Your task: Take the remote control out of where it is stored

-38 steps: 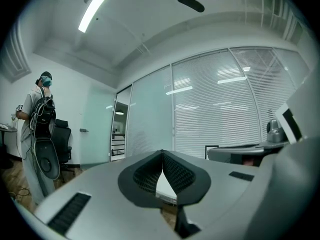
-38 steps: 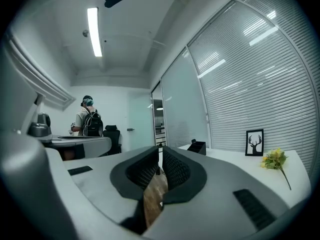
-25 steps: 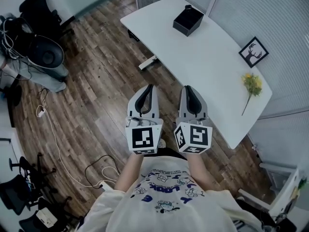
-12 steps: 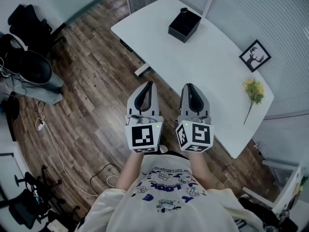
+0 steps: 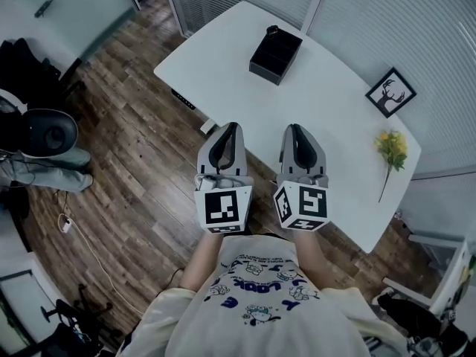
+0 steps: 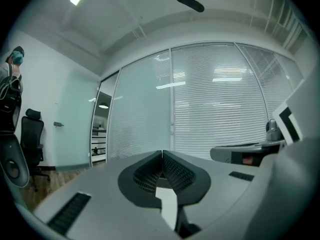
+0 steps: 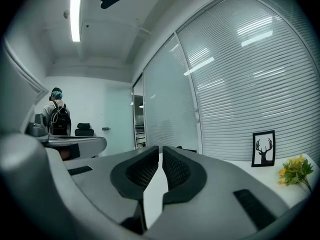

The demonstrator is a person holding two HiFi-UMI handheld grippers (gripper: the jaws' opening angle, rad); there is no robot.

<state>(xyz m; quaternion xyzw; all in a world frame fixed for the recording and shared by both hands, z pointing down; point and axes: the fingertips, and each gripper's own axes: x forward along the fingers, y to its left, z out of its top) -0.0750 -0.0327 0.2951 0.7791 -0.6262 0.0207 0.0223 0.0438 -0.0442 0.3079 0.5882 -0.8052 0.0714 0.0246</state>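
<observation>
A black open-topped box [image 5: 275, 54] stands on the far part of the white table [image 5: 327, 117], with a small dark thing [image 5: 272, 30] at its far edge. No remote control shows in any view. My left gripper [image 5: 231, 126] and right gripper [image 5: 291, 128] are held side by side at the table's near edge, well short of the box. In the left gripper view the left gripper [image 6: 162, 153] has its jaws shut together with nothing between them. The right gripper [image 7: 160, 148] shows its jaws shut to a thin slit, also empty.
A framed deer picture [image 5: 390, 92] and a sprig of yellow flowers [image 5: 390, 149] lie at the table's right end. Slatted blinds [image 5: 387, 21] run behind the table. Wooden floor with a cable [image 5: 82, 222] lies left. A person with a backpack [image 7: 58, 119] stands far off.
The table and the black box have slid down and left in the head view, closer to me. Both grippers stay shut and side by side.
</observation>
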